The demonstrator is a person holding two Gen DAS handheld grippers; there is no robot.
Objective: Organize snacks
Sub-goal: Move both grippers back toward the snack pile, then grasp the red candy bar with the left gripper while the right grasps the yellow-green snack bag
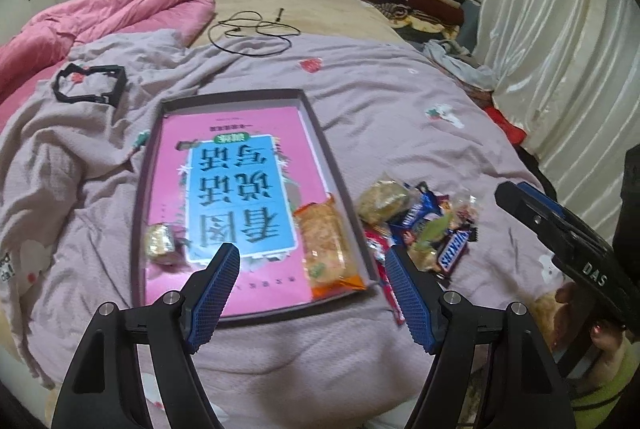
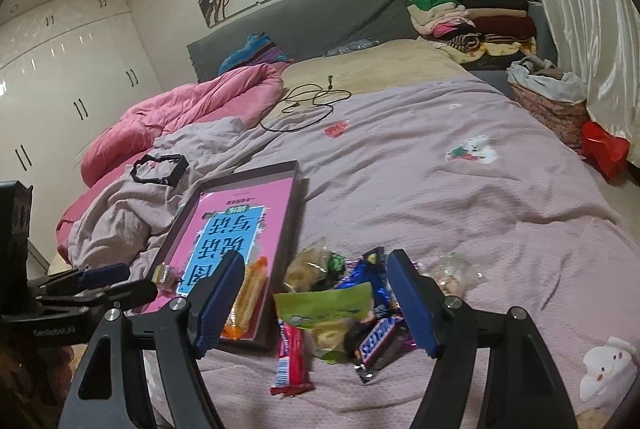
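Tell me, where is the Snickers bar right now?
In the right wrist view the Snickers bar lies on the purple blanket, at the near right edge of the snack pile, beside the green packet.

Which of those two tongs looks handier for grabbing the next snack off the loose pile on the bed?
Probably the right tongs: open and empty, with the loose pile of wrapped snacks straight ahead. The left tongs, also open, face the shallow dark tray.

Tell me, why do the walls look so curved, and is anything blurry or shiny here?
Left wrist view: fisheye bends the curtain and darkens the corners; the red wrapper is smeared. Right wrist view: wardrobe doors bow and glare with lamp reflections; the snack pile stays fairly sharp.
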